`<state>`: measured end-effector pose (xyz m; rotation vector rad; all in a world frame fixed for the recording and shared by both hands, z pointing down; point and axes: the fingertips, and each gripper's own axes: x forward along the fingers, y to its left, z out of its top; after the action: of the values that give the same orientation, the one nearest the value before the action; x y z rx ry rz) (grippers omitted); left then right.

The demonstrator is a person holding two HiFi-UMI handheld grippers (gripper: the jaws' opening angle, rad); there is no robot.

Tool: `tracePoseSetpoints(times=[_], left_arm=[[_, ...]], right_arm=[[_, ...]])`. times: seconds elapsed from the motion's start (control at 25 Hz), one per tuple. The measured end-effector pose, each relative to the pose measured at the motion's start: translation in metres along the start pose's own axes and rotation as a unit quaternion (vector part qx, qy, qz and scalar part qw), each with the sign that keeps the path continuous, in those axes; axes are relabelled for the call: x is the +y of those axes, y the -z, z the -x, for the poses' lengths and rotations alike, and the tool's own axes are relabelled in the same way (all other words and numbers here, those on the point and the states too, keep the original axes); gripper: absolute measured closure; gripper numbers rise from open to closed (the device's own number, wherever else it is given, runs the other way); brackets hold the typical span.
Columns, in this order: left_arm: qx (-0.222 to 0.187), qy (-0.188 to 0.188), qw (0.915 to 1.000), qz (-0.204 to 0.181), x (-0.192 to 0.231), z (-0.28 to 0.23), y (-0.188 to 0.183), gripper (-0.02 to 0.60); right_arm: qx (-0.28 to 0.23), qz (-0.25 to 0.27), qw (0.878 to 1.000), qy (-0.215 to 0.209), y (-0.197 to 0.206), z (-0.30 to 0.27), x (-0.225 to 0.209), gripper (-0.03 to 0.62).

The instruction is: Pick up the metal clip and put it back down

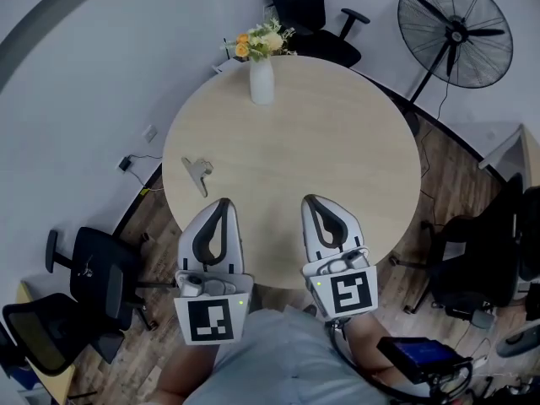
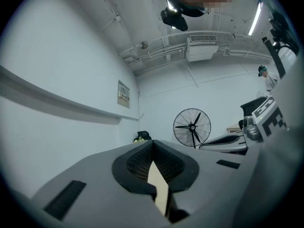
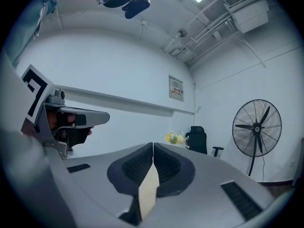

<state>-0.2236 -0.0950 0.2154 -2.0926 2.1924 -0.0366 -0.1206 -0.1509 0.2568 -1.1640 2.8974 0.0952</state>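
The metal clip (image 1: pixel 198 174) lies flat on the left part of the round wooden table (image 1: pixel 337 167), a short way ahead of my left gripper. My left gripper (image 1: pixel 224 202) hovers over the table's near edge, jaws shut with nothing between them. My right gripper (image 1: pixel 310 200) is beside it at the near edge, also shut and empty. In the left gripper view the left gripper (image 2: pixel 152 142) shows its jaws meeting at the tips. The right gripper view shows the right gripper (image 3: pixel 153 145) shut too. Neither gripper view shows the clip.
A white vase of flowers (image 1: pixel 261 66) stands at the table's far side. Black office chairs sit behind the table (image 1: pixel 316 15), at the left (image 1: pixel 101 281) and at the right (image 1: pixel 477 256). A standing fan (image 1: pixel 456 32) is at the far right.
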Motion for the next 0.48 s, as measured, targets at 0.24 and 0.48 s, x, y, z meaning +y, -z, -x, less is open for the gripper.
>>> tracePoseSetpoints(times=[0.24,0.48], left_arm=[[-0.004,0.001,1.0000,-0.002,-0.001,0.009,-0.002,0.563],[-0.001,0.000,1.0000,-0.001,0.002,0.010,-0.002,0.563]], right_arm=[[-0.002,0.002,1.000,-0.002,-0.001,0.005,0.007,0.546],[-0.002,0.002,1.000,-0.002,-0.002,0.004,0.010,0.546]])
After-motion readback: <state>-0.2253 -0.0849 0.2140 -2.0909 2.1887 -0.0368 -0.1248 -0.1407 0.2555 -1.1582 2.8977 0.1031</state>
